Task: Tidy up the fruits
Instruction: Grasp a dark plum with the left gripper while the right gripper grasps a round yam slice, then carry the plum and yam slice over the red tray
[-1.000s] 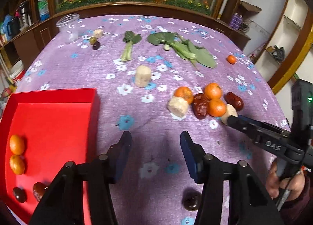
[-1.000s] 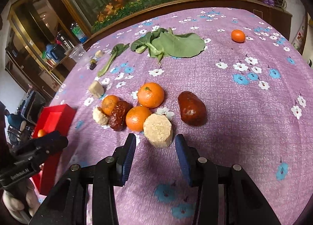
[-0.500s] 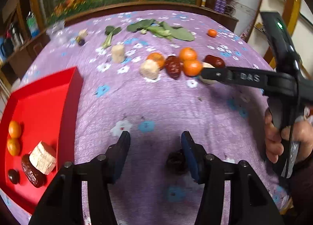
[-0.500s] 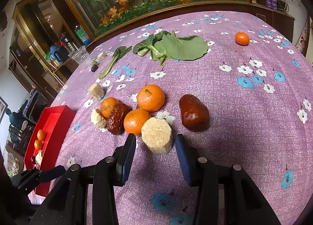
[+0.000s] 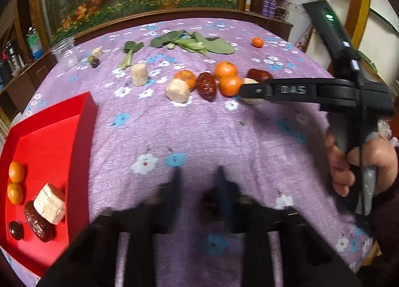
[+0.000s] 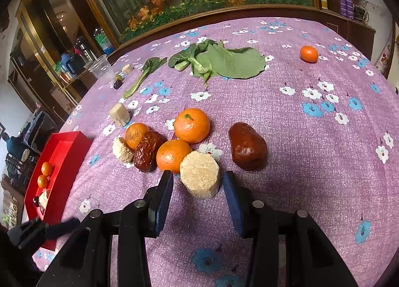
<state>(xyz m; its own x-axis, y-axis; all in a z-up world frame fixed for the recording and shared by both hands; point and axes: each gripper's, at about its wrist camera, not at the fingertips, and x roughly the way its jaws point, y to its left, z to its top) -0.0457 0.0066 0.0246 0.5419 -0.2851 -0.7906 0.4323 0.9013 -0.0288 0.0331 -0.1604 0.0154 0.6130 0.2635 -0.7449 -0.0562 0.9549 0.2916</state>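
Note:
My right gripper (image 6: 198,188) is open, its blue pads either side of a pale cut chunk (image 6: 200,177) on the purple cloth. Beside the chunk lie oranges (image 6: 192,125) (image 6: 173,154) and dark red dates (image 6: 247,146) (image 6: 147,150). My left gripper (image 5: 198,182) is blurred by motion, its fingers close together around a small dark fruit (image 5: 208,199) near the table's front. The red tray (image 5: 53,137) at left holds two small oranges (image 5: 16,171), a pale chunk (image 5: 49,203), a date (image 5: 38,224) and a dark round fruit (image 5: 15,230).
Leafy greens (image 6: 224,61) lie at the back, with a lone orange (image 6: 308,53) to the right. A clear plastic cup (image 6: 101,67), small fruits and another pale chunk (image 6: 120,114) are at the back left. The right gripper's body (image 5: 311,89) crosses the left wrist view.
My left gripper has pulled back toward the table's front and its fingers have narrowed around the small dark fruit. The right gripper has stayed around the pale chunk.

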